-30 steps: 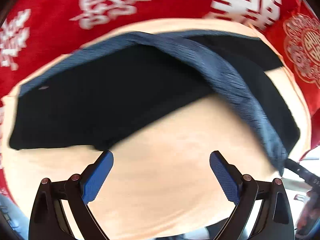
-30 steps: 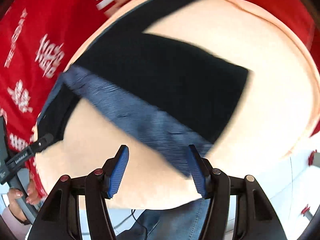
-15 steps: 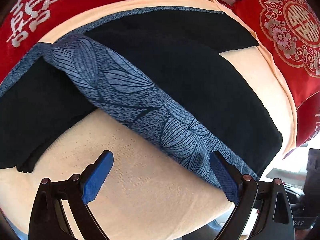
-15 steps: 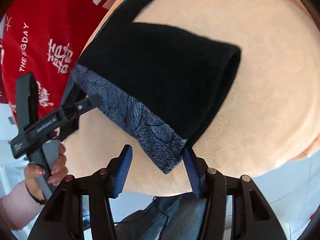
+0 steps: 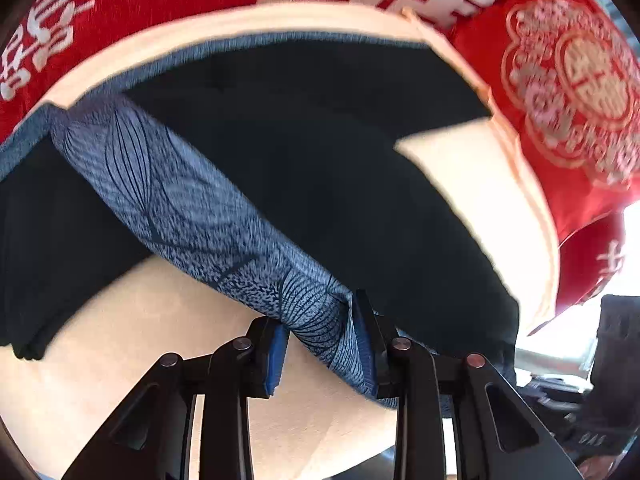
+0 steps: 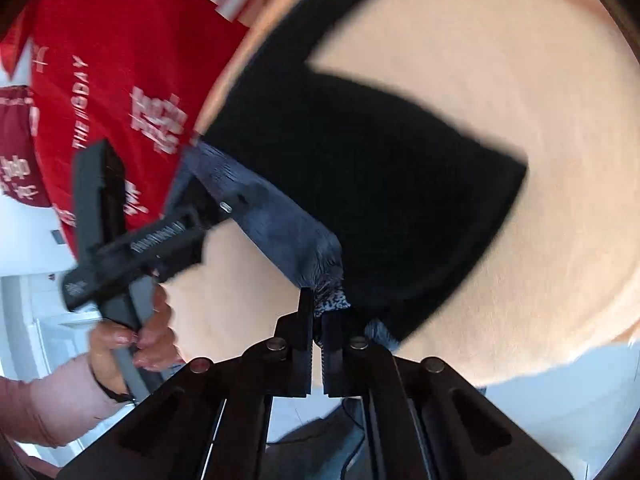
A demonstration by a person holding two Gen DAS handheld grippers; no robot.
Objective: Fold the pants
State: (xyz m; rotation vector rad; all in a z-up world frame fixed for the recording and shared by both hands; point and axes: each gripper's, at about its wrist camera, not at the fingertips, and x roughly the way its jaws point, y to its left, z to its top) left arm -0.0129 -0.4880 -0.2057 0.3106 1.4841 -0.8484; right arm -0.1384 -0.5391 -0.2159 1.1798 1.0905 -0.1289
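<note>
Black pants [image 5: 320, 160] with a blue leaf-patterned waistband [image 5: 180, 208] lie spread on a round peach cushion [image 5: 160, 360]. My left gripper [image 5: 320, 346] has its jaws closing, and both blue pads press on the waistband near its lower right end. In the right wrist view the same pants [image 6: 380, 180] lie across the cushion [image 6: 520, 60]. My right gripper [image 6: 318, 316] has its jaws closing, pinched on the near tip of the waistband [image 6: 280, 224]. Further along the band to the left, the left gripper [image 6: 218, 210] meets it, held by a person's hand [image 6: 132, 336].
Red cloth with white characters [image 5: 160, 0] lies behind the cushion and at its left side [image 6: 100, 80]. A red pillow with a gold emblem [image 5: 572, 100] sits at the right. The cushion's near edge drops to a pale floor [image 6: 540, 400].
Both grippers went from open to closed on the waistband. The left one moved right along the band to its end; the right one tipped down onto the band's tip.
</note>
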